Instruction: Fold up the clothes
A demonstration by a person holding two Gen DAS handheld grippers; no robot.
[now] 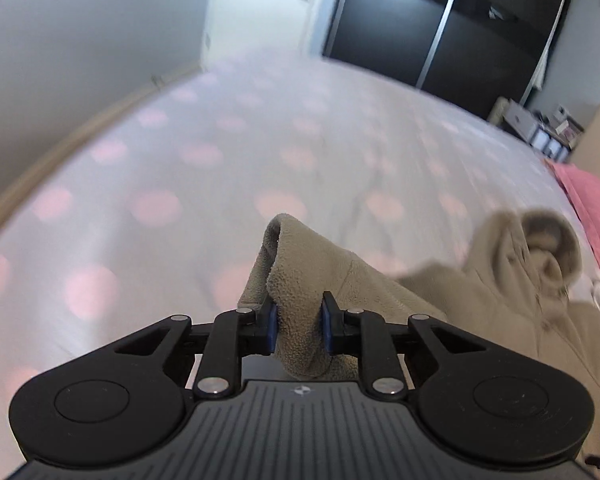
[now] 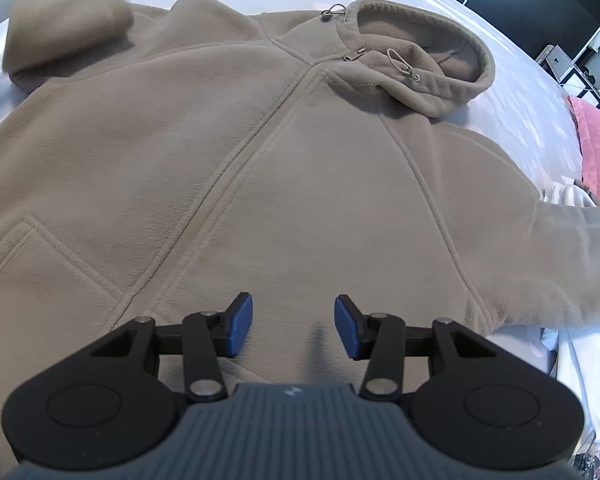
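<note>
A beige fleece hoodie [image 2: 260, 184] lies front up on the bed, zipper closed, hood [image 2: 419, 64] at the far right. My left gripper [image 1: 299, 320] is shut on the hoodie's sleeve [image 1: 300, 276], holding it lifted above the sheet; the cuff sticks up past the blue pads. In the right wrist view that raised sleeve [image 2: 64, 20] shows at the top left. My right gripper [image 2: 294, 322] hovers open over the lower front of the hoodie, nothing between its fingers. The other sleeve [image 2: 571, 256] runs off to the right.
The bed sheet [image 1: 180, 184] is white with pink dots and stretches far to the left. A pink pillow [image 1: 595, 208] lies at the right edge. White cloth [image 2: 579, 360] lies beside the hoodie's right side. Dark wardrobe doors [image 1: 439, 28] stand beyond the bed.
</note>
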